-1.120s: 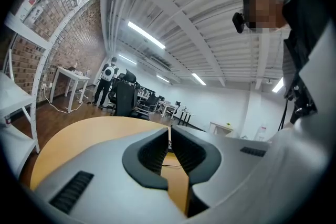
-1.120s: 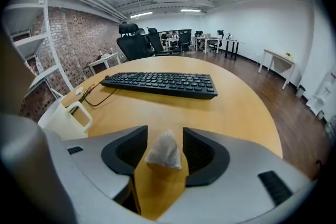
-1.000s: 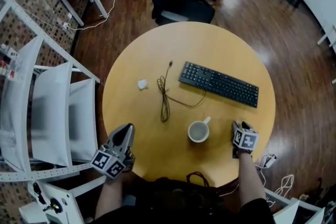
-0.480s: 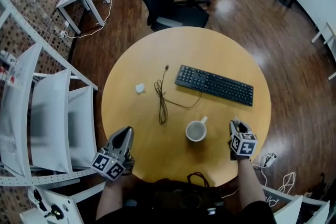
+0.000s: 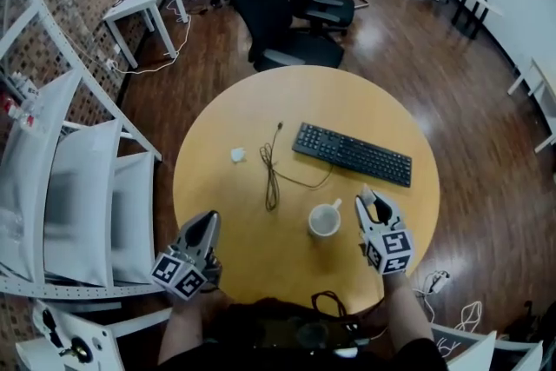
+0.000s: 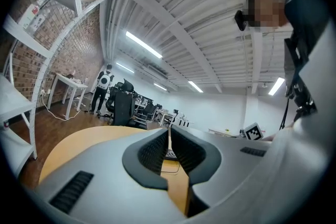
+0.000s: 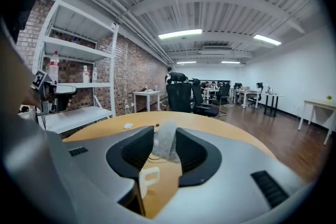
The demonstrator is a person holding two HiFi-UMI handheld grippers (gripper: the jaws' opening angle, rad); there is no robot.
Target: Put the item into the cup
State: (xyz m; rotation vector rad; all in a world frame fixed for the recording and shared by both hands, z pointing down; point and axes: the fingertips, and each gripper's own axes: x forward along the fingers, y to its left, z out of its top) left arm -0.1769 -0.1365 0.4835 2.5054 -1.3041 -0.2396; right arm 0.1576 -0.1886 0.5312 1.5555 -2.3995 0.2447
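A white cup (image 5: pixel 326 221) stands upright on the round wooden table (image 5: pixel 261 100), near the front; it also shows low between the right jaws as the cup (image 7: pixel 148 178). My right gripper (image 5: pixel 372 202) hovers just right of the cup, lifted off the table. In the right gripper view the right gripper (image 7: pixel 164 150) is shut on a crumpled whitish wad (image 7: pixel 167 139) pinched between its pads. My left gripper (image 5: pixel 206 221) rests at the table's front left edge, far from the cup. The left gripper (image 6: pixel 169 139) has its jaws together with nothing between them.
A black keyboard (image 5: pixel 352 154) lies behind the cup. A dark cable (image 5: pixel 271 174) and a second small white wad (image 5: pixel 237 155) lie left of it. White shelving (image 5: pixel 78 187) stands to the left, and black office chairs (image 5: pixel 278 13) stand beyond the table.
My right gripper has risen from the table's right edge and moved left to beside the cup, carrying the wad. The left gripper has stayed put.
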